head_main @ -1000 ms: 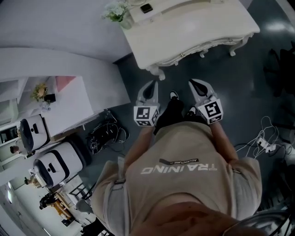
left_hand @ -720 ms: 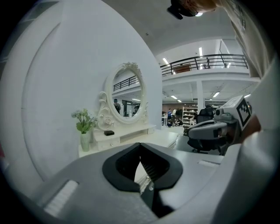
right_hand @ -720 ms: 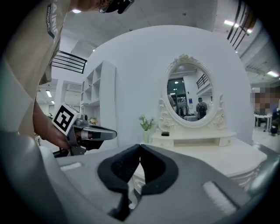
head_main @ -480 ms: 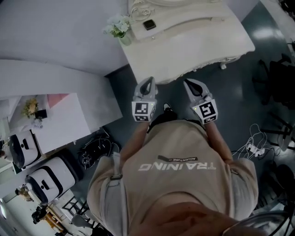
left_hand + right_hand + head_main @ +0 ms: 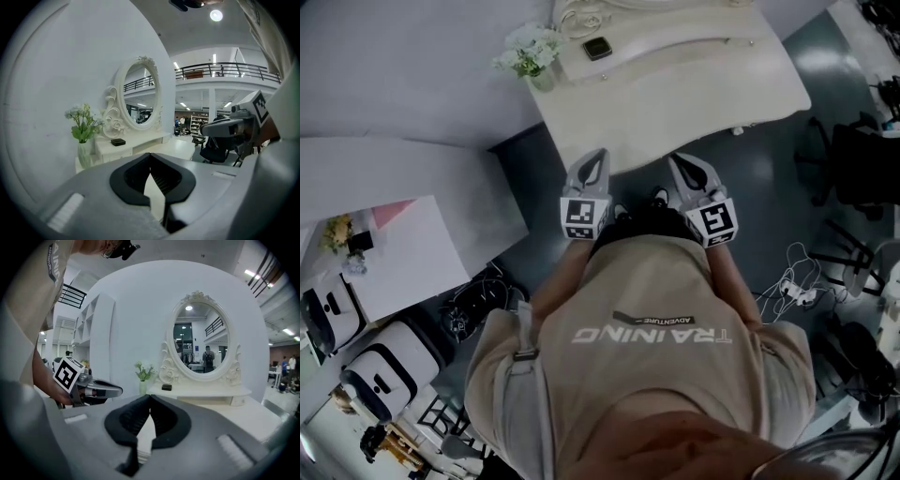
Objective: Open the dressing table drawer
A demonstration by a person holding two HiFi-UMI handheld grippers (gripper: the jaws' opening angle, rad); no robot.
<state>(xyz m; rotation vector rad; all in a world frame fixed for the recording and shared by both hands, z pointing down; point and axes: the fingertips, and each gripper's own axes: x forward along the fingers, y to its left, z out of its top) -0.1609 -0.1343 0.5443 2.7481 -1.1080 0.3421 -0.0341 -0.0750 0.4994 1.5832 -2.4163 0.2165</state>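
Observation:
The cream dressing table (image 5: 675, 89) stands against the white wall at the top of the head view, with an oval mirror (image 5: 201, 341) on it. My left gripper (image 5: 597, 156) and right gripper (image 5: 678, 160) are side by side, shut and empty, tips at the table's front edge. In the left gripper view the shut jaws (image 5: 150, 155) point at the tabletop (image 5: 176, 149). In the right gripper view the jaws (image 5: 150, 397) are also shut. No drawer front shows; the grippers' bodies hide the table's front.
A vase of flowers (image 5: 528, 56) and a small black box (image 5: 597, 48) sit on the table's back left. A white cabinet (image 5: 403, 178) is to the left. Cables (image 5: 797, 286) and a black chair (image 5: 862, 169) are on the dark floor to the right.
Both grippers and the person have moved forward to the dressing table; its front edge now lies at the gripper tips. Both jaws stayed shut.

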